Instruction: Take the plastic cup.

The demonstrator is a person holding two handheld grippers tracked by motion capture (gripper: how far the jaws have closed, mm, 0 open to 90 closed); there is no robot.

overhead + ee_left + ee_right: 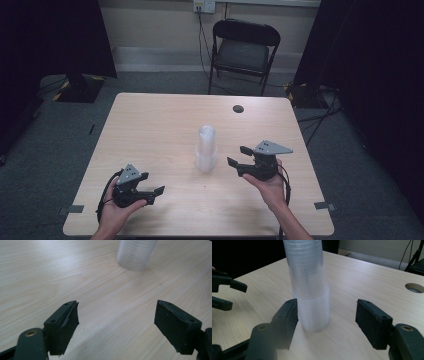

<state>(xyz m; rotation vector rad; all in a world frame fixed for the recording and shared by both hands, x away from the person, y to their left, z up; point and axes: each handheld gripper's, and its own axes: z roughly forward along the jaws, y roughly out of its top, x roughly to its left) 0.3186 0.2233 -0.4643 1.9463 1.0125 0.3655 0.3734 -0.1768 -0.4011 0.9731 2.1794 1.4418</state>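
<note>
The stack of clear cups (206, 149) stands upright near the middle of the table (150, 125), its long axis straight up, and the right gripper (239, 161) sits just beside it, jaws pointing across at its lower half. Those jaws are spread with nothing between them (the stack shows ahead of them in the right gripper view, apart from both pads). The left gripper (156, 194) waits well apart, near the front edge, jaws wide and empty too. The right one is clearly nearer, so a level, sideways reach looks the likely call.

Recording studio, black curtains (50, 35), folding chair (243, 50)
</note>
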